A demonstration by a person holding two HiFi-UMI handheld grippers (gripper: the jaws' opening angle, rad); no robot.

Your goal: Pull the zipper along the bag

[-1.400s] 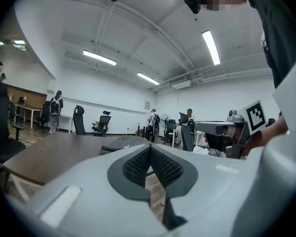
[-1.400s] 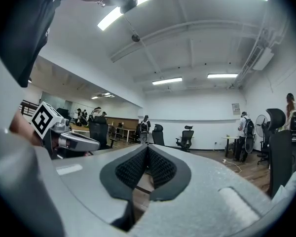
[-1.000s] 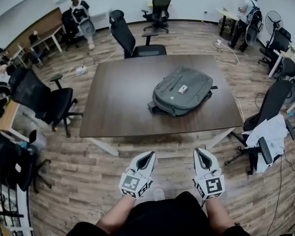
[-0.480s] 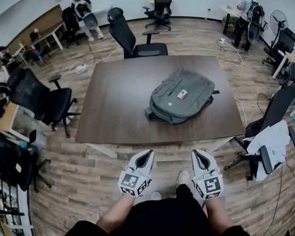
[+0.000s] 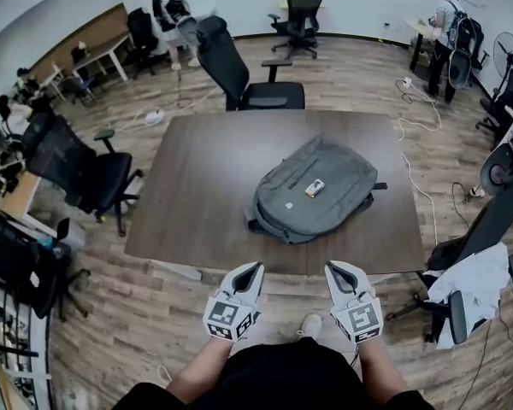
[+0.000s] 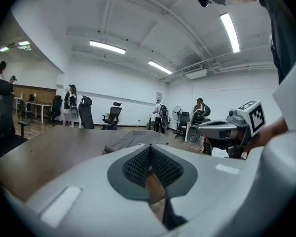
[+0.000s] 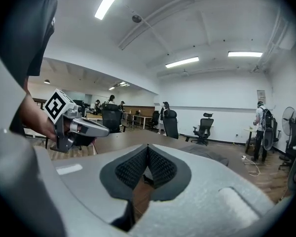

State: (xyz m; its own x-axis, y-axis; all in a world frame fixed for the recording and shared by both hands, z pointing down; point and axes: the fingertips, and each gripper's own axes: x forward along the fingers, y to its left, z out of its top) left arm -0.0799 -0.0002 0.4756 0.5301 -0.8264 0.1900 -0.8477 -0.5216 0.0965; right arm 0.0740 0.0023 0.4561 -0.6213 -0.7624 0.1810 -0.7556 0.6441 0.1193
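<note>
A grey backpack point(image 5: 311, 190) lies flat on the dark brown table point(image 5: 197, 195), right of its middle, with a small white and orange tag point(image 5: 315, 188) on top. Its zipper pull is too small to make out. My left gripper point(image 5: 253, 268) and right gripper point(image 5: 334, 268) hover side by side just short of the table's near edge, both shut and holding nothing. In the left gripper view the backpack point(image 6: 133, 138) shows low beyond the shut jaws. In the right gripper view the backpack point(image 7: 207, 154) lies ahead on the tabletop.
Black office chairs stand around the table: one at the far side point(image 5: 239, 75), one at the left point(image 5: 81, 173), one at the right point(image 5: 487, 229) with white cloth point(image 5: 470, 284) on it. People stand at the back left point(image 5: 173, 15) and back right point(image 5: 453, 32). Cables trail on the floor point(image 5: 419, 135).
The table and backpack have drawn nearer in the head view as I step forward. Both grippers now sit at the table's near edge, still shut. A person at the back left has walked right.
</note>
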